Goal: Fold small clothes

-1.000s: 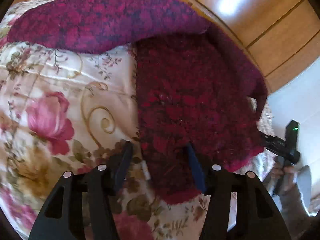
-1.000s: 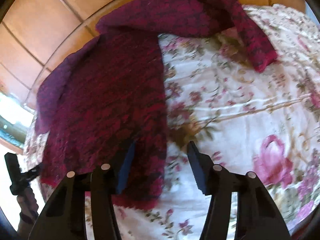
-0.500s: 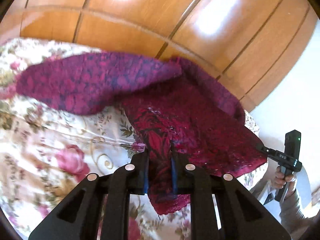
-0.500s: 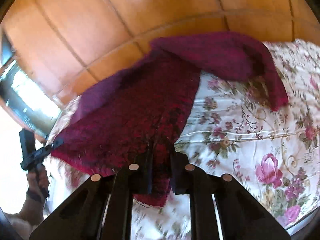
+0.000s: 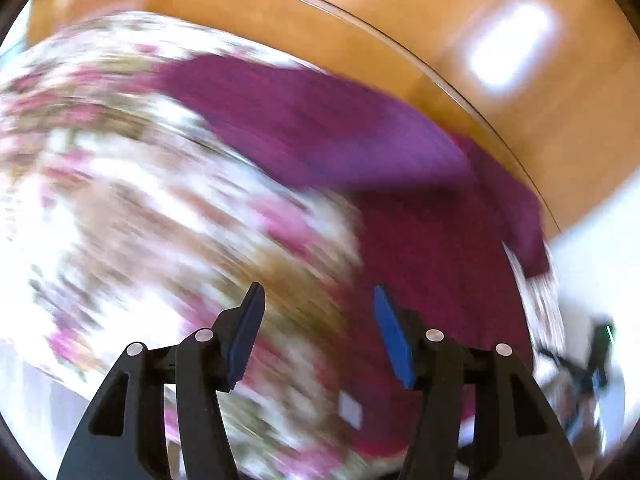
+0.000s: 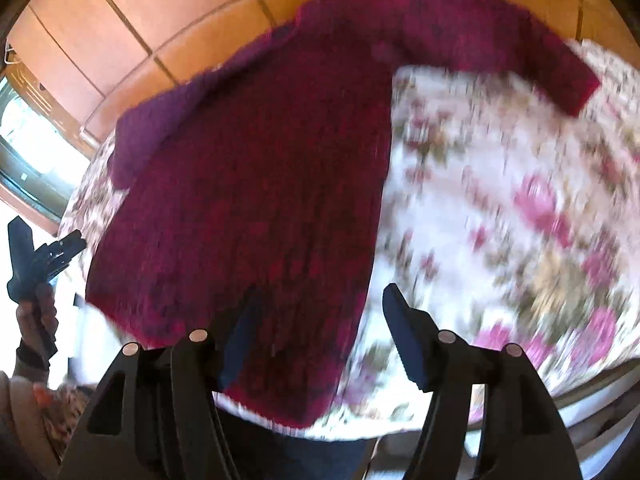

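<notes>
Maroon knit sweater [image 6: 256, 184] laid on floral bedspread [image 6: 500, 200] | left hand-held gripper [image 5: 318, 336], right hand-held gripper [image 6: 316, 336]: jaws opening, nothing pinched | step judged: hem released | next: sleeve to be folded inward

This is a bedroom in a home. A bed fills most of both wrist views, covered by a white bedspread [image 6: 500, 208] printed with pink roses and brownish scrollwork (the print is smeared by motion blur in the left view). A dark red knitted sweater [image 6: 256, 184] lies spread on it, a household garment on domestic bedding. Behind the bed stands glossy orange-brown wooden panelling [image 5: 400, 20], divided by grooves into rectangles, like a headboard or wardrobe front; which of the two cannot be told. At the far left of the right view, a bright window [image 6: 20, 140] with a dark frame lets in daylight.
</notes>
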Demonstrator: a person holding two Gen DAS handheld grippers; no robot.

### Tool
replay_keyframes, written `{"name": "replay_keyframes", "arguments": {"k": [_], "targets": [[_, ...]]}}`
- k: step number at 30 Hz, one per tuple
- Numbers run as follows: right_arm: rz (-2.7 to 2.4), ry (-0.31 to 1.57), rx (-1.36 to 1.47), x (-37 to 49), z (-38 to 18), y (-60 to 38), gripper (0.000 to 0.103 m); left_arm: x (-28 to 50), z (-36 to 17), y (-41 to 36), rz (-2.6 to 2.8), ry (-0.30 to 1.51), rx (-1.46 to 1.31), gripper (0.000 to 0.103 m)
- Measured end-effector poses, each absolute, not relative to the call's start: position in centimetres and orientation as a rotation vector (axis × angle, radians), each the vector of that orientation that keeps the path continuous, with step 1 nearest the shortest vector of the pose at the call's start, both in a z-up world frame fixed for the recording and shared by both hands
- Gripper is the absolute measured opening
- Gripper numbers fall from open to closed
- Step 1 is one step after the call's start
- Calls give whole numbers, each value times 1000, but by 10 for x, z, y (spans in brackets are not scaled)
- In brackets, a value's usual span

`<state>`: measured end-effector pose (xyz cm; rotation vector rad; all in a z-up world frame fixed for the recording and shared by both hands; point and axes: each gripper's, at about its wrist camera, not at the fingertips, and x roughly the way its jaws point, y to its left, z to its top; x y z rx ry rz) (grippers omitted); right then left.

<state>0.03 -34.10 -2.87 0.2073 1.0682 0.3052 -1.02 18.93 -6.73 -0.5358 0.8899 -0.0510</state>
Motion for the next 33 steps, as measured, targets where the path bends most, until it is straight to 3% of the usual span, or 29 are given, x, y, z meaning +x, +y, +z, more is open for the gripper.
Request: {"name": "replay_keyframes", "arguments": {"k": [3, 8, 14, 15, 16, 17, 18, 27, 32, 33], "targets": [[299, 1030, 205, 13, -21, -332, 72, 12, -70, 243, 108, 839, -634, 73], [316, 1035, 177, 26, -24, -306, 72, 62, -88, 307, 149, 797, -868, 74], [391, 1049, 131, 51, -31, -258, 72, 126, -117, 325, 63, 749, -1060, 74], [410, 1050, 120, 57, -32, -248, 72, 134, -117, 321, 39, 725, -1070, 63], [415, 1048, 108, 62, -34, -240, 72, 141, -117, 319, 32, 725, -1072, 33], [422, 1046, 88, 74, -36, -228, 72, 147, -117, 319, 40, 725, -1069, 17], [435, 1045, 79, 82, -38, -219, 72, 149, -116, 321, 37, 702, -1069, 10], [538, 1056, -4, 201, -60, -114, 72, 85, -27, 373, 164, 444, -970, 10], [426, 1027, 59, 277, -54, -68, 71, 76, -8, 377, 328, 481, -847, 10], [406, 1026, 81, 284, -53, -66, 71, 79, -13, 378, 381, 533, -837, 22]]}}
